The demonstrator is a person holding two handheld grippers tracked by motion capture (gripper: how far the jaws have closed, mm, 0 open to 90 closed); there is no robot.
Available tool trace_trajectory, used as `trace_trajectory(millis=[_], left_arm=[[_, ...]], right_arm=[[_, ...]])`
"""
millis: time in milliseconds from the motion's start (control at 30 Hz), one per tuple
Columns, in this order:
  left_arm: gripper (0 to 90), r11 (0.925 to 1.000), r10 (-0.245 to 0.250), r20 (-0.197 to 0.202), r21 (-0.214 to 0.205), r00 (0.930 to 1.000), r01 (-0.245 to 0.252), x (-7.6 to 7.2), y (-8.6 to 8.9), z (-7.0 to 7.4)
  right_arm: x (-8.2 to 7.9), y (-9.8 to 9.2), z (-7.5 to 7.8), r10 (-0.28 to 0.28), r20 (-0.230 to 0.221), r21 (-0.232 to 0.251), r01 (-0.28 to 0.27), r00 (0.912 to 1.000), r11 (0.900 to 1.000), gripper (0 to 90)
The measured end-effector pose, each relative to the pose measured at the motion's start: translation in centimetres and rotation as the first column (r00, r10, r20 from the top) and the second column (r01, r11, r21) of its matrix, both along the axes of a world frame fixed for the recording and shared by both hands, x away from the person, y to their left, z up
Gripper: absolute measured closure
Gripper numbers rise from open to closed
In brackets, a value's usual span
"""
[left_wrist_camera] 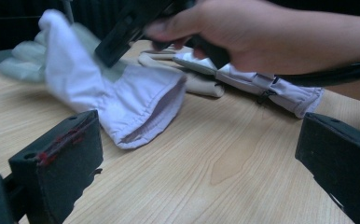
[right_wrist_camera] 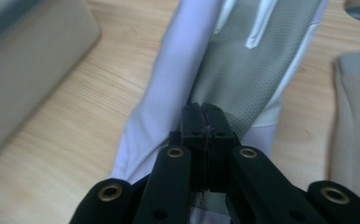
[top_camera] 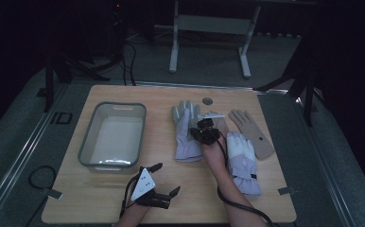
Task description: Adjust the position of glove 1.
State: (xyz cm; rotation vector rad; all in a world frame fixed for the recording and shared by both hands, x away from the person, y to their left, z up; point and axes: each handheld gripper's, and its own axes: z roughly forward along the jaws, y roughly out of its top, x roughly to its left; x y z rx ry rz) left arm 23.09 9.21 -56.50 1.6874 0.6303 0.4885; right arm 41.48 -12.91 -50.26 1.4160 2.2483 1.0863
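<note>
Glove (top_camera: 186, 132) lies mid-table, just right of the tub (top_camera: 113, 137), long axis running away from the person. Left gripper (top_camera: 164, 179) idles wide open near the front edge; right gripper (top_camera: 204, 134) is pinched tight on the glove fabric (right_wrist_camera: 243, 70), so it's the carrying hand, tub to its left.

Wooden table (top_camera: 124, 198) bears grey bin (top_camera: 112, 135) and four gloves (top_camera: 188, 132)

Only readable marking: large dark letters "ID" on the grey floor mat (top_camera: 60, 117) left of the wooden table (top_camera: 171, 198). Nothing legible on gloves, bin or grippers.
</note>
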Motion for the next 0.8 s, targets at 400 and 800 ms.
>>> trace_trajectory(millis=[400, 800], left_arm=[[0.7, 1.0000, 0.002, 0.004, 0.006, 1.0000, -0.002, 0.0, 0.0, 0.0], [0.7, 1.0000, 0.004, 0.003, 0.006, 1.0000, -0.004, 0.0, 0.0, 0.0]], right_arm=[[-5.1, -3.1, 0.5, -0.081, -0.023, 0.088, 0.082, 0.9965, 0.9927, 89.0], [-4.4, -3.7, -2.1, -0.050, -0.107, 0.036, 0.054, 0.9930, 0.9979, 88.6]])
